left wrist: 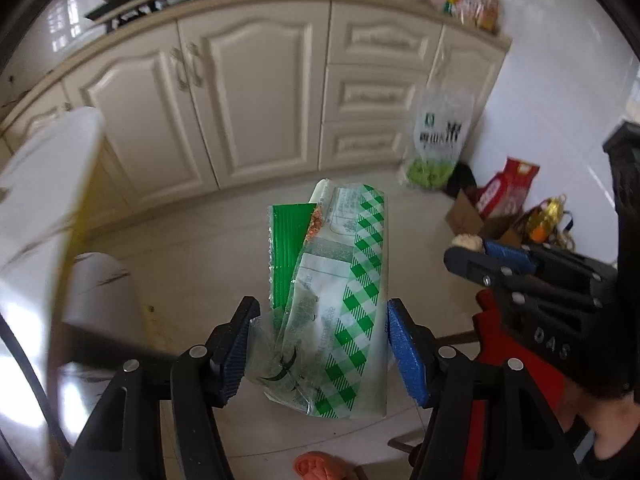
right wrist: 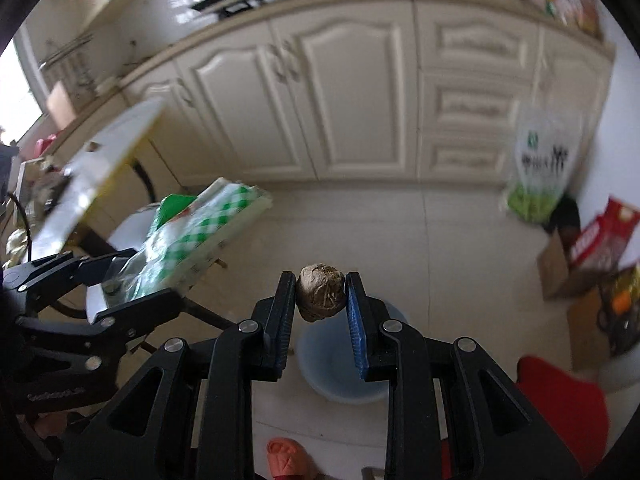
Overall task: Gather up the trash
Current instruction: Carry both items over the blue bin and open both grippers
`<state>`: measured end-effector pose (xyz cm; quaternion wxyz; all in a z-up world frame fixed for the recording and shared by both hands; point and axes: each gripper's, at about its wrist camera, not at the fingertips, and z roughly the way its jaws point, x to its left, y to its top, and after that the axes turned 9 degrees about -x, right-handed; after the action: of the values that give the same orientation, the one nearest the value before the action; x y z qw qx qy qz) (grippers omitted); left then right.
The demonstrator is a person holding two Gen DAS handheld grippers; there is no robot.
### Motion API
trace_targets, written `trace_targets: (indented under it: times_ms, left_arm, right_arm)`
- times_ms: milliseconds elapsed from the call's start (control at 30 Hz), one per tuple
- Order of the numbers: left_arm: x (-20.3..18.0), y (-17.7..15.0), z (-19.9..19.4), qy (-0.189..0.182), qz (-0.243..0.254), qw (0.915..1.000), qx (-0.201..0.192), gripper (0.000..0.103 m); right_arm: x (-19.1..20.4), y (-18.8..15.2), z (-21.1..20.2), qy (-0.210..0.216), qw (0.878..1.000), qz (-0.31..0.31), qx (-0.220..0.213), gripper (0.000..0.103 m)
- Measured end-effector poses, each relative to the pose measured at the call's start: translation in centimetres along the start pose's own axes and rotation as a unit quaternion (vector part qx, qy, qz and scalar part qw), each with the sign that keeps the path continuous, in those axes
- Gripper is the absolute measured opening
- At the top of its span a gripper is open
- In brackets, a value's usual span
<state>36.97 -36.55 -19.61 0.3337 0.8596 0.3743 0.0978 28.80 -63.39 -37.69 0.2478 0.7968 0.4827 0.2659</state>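
Wrappers (left wrist: pixel 332 280) in left tool (left wrist: pixel 320 348) (base hidden)

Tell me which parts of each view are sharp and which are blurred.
Left wrist view: the wrapper and left gripper are sharp; the cabinets and white bag are smeared. Right wrist view: the brown ball in the right gripper is crisp; the wrapper is smeared.
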Motion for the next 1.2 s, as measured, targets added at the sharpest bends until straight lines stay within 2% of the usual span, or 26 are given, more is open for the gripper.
trace_targets:
  times_ms: [67,200,367,433,467,500,567,700,833,900,967,1067,1167,1200]
  left_arm:
    - [-0.2,0.8,2.4,-0.004,0.003,0.9999,0.011,0.064]
    - [-0.8,1.9,6.5,0.014,0.014,0.9992,0.034,0.064]
    - [-0.5,3.4,9.0,0.025,0.006,0.9989,0.038,0.073]
    - [-0.6,3.5,8.7,0.031,0.003,0.9990,0.033,0.073]
    - [-0.7,3.5,8.3,0.031,0.003,0.9990,0.030,0.073]
    - [-0.7,3.4,7.5,0.033,0.004,0.9991,0.025,0.073]
    - [-0.7,3.3,5.5,0.037,0.008,0.9992,0.013,0.073]
    - [-0.7,2.6,-0.1,0.045,0.012,0.9987,-0.022,0.073]
    - [0.4,1.5,-8.1,0.080,0.007,0.9934,-0.082,0.075]
    - [1.5,0.5,-12.8,0.096,0.002,0.9881,-0.120,0.084]
    - [2.6,-0.4,-16.1,0.113,-0.003,0.9835,-0.141,0.089]
    - [5.0,-2.5,-21.5,0.139,-0.013,0.9751,-0.173,0.089]
    - [8.1,-5.1,-26.6,0.168,-0.035,0.9655,-0.196,0.097]
    - [9.0,-5.9,-27.7,0.174,-0.039,0.9632,-0.201,0.097]
  right_arm:
    - [-1.9,-0.5,1.5,0.000,1.000,0.016,0.013,0.024]
    - [-4.4,-1.6,3.4,0.001,0.999,0.030,0.028,0.024]
    - [-4.9,-2.4,6.0,0.017,0.998,0.045,0.038,0.024]
    - [-4.7,-2.4,6.8,0.024,0.998,0.048,0.040,0.027]
    - [-4.4,-2.4,7.2,0.024,0.998,0.047,0.040,0.028]
    - [-4.1,-2.4,7.6,0.022,0.998,0.049,0.041,0.043]
    - [-3.8,-2.3,7.8,0.019,0.998,0.048,0.045,0.065]
    - [-2.1,-1.8,5.7,0.017,0.999,0.042,0.029,0.066]
    - [0.1,-0.2,1.6,0.024,0.999,0.033,-0.008,0.066]
    - [2.2,0.9,-1.2,0.035,0.999,0.021,-0.034,0.071]
    - [5.4,2.0,-4.5,0.049,0.996,0.001,-0.069,0.073]
    - [10.4,3.3,-8.4,0.074,0.990,-0.032,-0.112,0.076]
    - [16.1,4.2,-11.1,0.094,0.983,-0.071,-0.138,0.088]
    - [17.8,4.4,-11.7,0.103,0.981,-0.084,-0.142,0.088]
